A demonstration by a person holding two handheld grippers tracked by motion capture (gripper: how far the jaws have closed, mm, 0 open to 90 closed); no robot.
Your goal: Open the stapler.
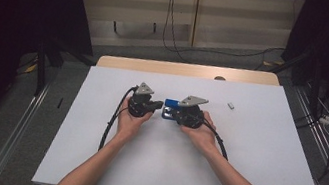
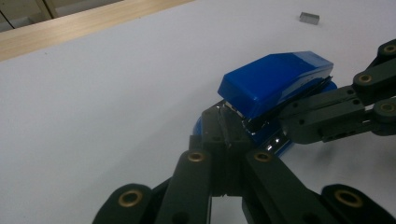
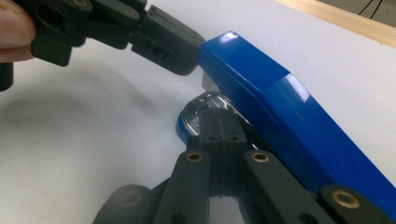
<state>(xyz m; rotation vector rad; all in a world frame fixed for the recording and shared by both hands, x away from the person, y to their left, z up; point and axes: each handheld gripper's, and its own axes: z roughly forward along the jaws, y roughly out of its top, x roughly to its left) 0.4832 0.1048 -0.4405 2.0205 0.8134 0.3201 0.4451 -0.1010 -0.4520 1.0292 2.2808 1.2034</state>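
A blue stapler (image 1: pixel 169 103) lies mid-table between my two grippers, its blue top (image 2: pixel 275 77) lifted off the base. My left gripper (image 2: pixel 227 135) is shut with nothing between its jaws, and its tips rest against the stapler's front end below the top. My right gripper (image 3: pixel 219 123) is also shut. Its tips sit on the shiny metal plate (image 3: pixel 198 109) of the base, under the raised blue top (image 3: pixel 280 107). In the left gripper view the right gripper (image 2: pixel 287 119) reaches in from the right, into the gap between top and base. In the right gripper view the left gripper (image 3: pixel 184 56) touches the top's front corner.
A small grey metal block (image 1: pixel 232 105), (image 2: pixel 309 17) lies on the white table (image 1: pixel 253 153) to the right of the stapler, further back. A wooden strip (image 1: pixel 186 70) runs along the table's far edge. Cables trail from both grippers toward the person.
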